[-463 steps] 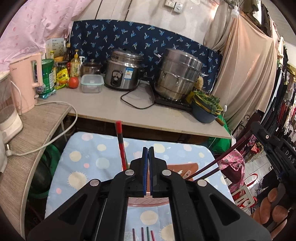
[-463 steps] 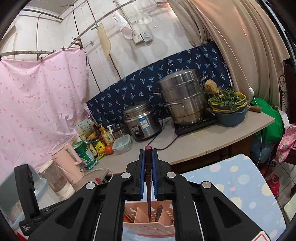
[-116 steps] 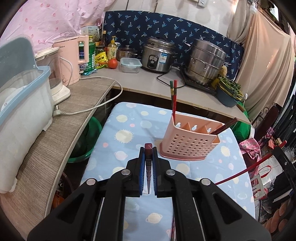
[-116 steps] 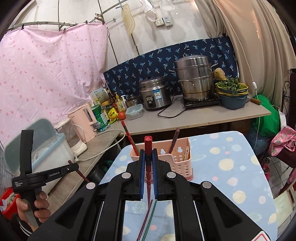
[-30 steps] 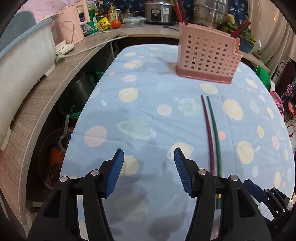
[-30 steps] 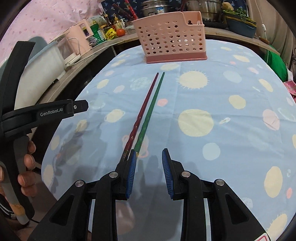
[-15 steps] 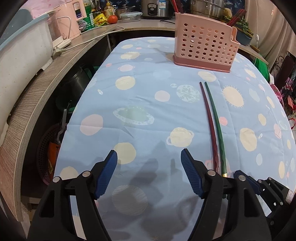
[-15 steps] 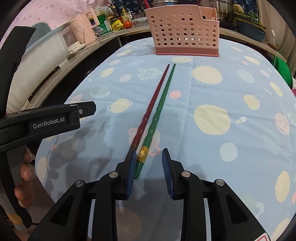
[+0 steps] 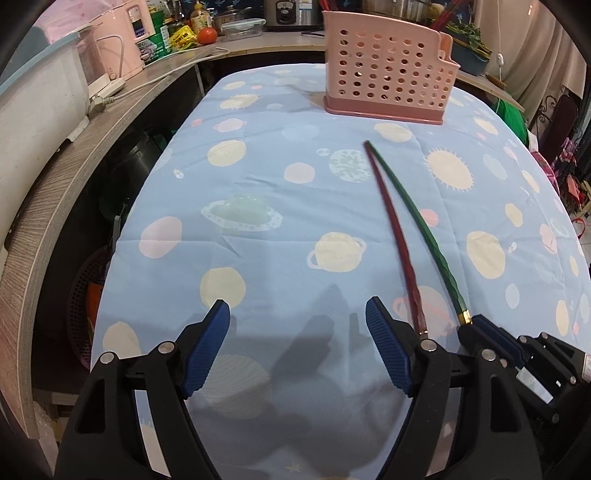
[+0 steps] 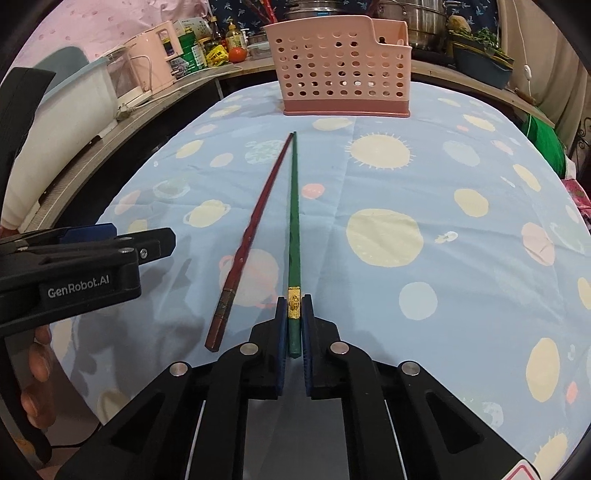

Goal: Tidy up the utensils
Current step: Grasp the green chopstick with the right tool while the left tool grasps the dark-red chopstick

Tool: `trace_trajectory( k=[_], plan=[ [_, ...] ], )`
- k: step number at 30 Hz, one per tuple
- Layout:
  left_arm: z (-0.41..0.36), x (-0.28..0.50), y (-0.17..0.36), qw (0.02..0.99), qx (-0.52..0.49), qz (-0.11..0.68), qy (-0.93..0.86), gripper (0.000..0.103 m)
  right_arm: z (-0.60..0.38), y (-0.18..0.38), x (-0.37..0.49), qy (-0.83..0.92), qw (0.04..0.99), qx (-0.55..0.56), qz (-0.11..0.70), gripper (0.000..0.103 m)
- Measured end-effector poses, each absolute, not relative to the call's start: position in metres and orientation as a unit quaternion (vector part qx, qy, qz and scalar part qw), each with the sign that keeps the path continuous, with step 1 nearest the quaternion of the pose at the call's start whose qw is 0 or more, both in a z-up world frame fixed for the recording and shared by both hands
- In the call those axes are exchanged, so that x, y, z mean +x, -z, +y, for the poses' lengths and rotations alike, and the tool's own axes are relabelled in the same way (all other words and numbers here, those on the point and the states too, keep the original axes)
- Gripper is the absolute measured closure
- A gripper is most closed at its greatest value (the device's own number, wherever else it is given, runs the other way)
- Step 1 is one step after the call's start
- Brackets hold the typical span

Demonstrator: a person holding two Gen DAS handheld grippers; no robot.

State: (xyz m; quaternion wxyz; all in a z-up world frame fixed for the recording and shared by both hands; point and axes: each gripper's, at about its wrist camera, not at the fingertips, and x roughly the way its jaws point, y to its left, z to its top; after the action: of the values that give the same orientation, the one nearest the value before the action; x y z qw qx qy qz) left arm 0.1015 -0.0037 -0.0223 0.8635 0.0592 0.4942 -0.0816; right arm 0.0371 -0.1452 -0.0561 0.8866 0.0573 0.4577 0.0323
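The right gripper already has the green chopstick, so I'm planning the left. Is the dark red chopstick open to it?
Probably yes: the left gripper is opening and empty, and the dark red chopstick lies bare just beside it.

A light-blue quilted tablecloth printed with suns and planets (image 9: 258,206) spreads out ahead of and beneath both claws. Far ahead and to the left, on a wood-grain counter (image 9: 55,177), stand a pale pink plastic electric kettle (image 10: 155,59), a round red tomato (image 10: 237,54) and a green-labelled tin (image 10: 190,51). Beyond them, straight ahead, sits a large stainless-steel stacked steamer pot (image 10: 424,22).
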Motion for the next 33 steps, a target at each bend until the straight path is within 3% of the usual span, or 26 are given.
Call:
trace_trajectory(
  k=[11,24,29,33],
  plan=[
    [-0.032,0.097,0.029,0.856,0.067,0.499,0.118,0.03,-0.196,0.055,0.015,0.023,0.879,0.121,0.461,0.096],
    [-0.05,0.09,0.046,0.838,0.075,0.525,0.128,0.031,-0.196,0.055,0.01,0.017,0.878,0.124,0.462,0.096],
    [-0.053,0.085,0.042,0.84,0.08,0.519,0.134,0.054,-0.196,0.055,0.008,0.015,0.877,0.126,0.463,0.096],
    [-0.051,0.084,0.04,0.839,0.078,0.52,0.141,0.083,-0.193,0.053,0.006,0.012,0.878,0.124,0.462,0.096]
  ],
)
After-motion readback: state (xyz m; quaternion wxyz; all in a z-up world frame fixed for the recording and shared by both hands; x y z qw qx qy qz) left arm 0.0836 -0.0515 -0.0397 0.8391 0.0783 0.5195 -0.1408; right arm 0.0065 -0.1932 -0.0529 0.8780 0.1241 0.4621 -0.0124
